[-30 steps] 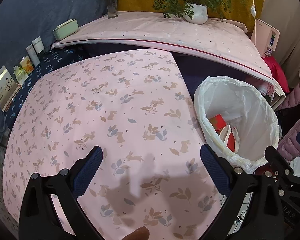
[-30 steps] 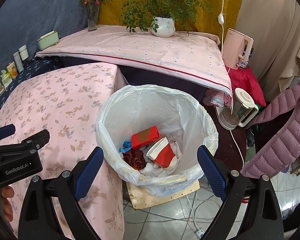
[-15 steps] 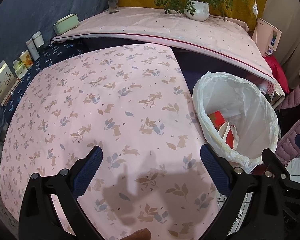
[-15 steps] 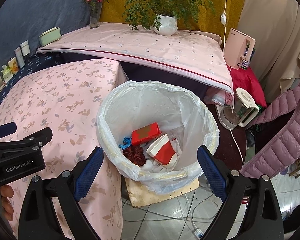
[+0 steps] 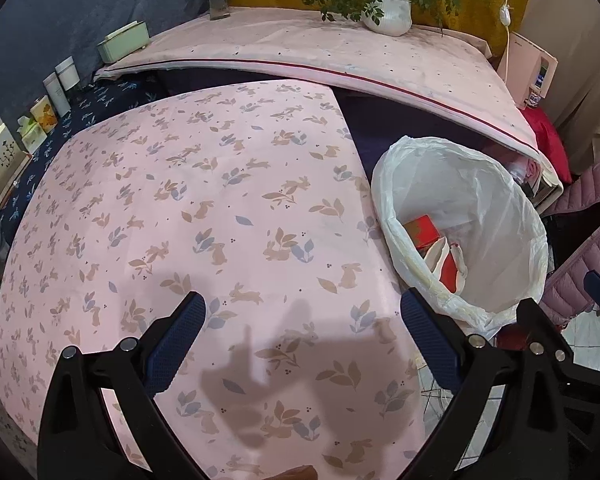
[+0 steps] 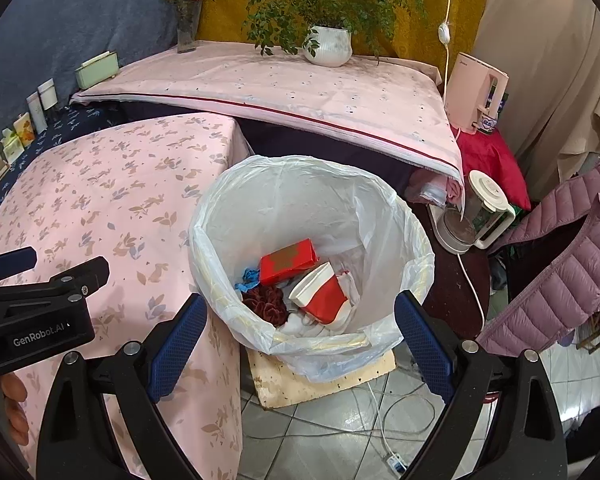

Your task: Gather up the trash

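Hovering: R gripper (image 6: 300, 320) over bin (image 6: 404, 216), empty

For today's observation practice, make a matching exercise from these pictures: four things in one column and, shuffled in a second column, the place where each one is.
Things:
1. red box
2. potted plant
3. white kettle
4. left gripper

Places:
A. on the far pink-covered surface, against the yellow backdrop
B. over the rabbit-print tablecloth
C. inside the lined trash bin
D. low down, to the right of the bin, beside the purple puffer jacket

Pairs: 1-C, 2-A, 3-D, 4-B
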Motion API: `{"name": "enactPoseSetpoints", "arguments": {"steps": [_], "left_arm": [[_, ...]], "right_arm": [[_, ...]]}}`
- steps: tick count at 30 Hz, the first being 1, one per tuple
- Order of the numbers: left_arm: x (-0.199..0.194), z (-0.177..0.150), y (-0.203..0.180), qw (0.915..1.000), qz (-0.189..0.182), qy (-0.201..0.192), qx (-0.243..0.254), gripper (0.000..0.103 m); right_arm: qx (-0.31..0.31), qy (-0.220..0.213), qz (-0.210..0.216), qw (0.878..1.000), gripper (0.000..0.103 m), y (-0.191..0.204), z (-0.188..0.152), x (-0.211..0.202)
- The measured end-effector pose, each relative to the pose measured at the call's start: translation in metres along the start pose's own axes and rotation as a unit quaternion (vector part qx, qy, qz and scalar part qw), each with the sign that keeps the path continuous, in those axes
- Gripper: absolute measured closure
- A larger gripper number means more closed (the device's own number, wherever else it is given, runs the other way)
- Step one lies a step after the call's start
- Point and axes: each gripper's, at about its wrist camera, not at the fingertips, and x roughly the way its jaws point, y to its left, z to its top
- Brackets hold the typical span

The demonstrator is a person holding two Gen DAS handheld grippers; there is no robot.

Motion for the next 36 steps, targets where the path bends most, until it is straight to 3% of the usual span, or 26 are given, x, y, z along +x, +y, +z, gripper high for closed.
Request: {"name": "enactPoseSetpoints", "arguments": {"steps": [16, 36], "left_arm": [[-0.022, 0.020, -0.027, 0.9996, -0.009, -0.019, 0.019, 0.009], [-0.021, 0.020, -0.027, 0.9998, 0.004, -0.016, 0.009, 0.009]], "right_arm": [[0.002, 0.011, -0.013, 1.000, 0.012, -0.010, 0.019, -0.020], [0.001, 0.009, -0.015, 1.000, 0.012, -0.013, 0.019, -0.021]]}}
